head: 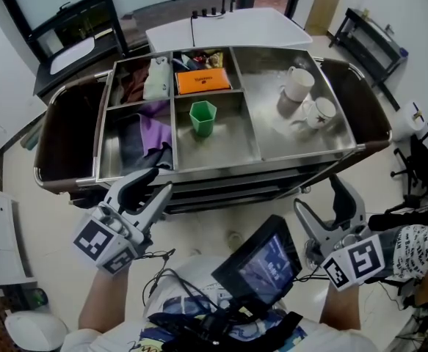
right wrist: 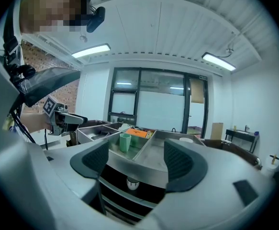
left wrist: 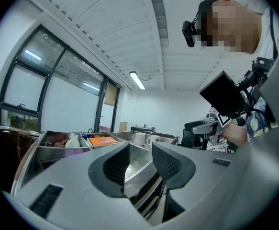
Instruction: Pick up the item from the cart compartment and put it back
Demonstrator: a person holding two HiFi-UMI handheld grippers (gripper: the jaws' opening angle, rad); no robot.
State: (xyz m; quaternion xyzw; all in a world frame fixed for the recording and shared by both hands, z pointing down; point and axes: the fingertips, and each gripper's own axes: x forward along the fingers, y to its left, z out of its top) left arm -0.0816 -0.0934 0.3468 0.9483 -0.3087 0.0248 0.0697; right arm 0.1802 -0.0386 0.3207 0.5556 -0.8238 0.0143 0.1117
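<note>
A green cup (head: 202, 117) stands upright in the middle front compartment of the steel cart (head: 221, 166); the right gripper view shows the green cup (right wrist: 125, 142) beyond the cart's near wall. My left gripper (head: 161, 180) hovers in front of the cart's near edge, left of centre, open and holding nothing. My right gripper (head: 319, 197) hangs lower right, off the cart, also open and holding nothing. In the left gripper view the left gripper (left wrist: 140, 162) points along the cart rim. In its own view the right gripper (right wrist: 137, 159) faces the cart's front.
An orange box (head: 202, 81) and a white bag (head: 157, 78) lie in the back compartments. Purple cloth (head: 153, 129) fills the left front one. Two white mugs (head: 299, 83) (head: 321, 111) stand in the large right compartment. A screen (head: 261, 266) hangs at the person's chest.
</note>
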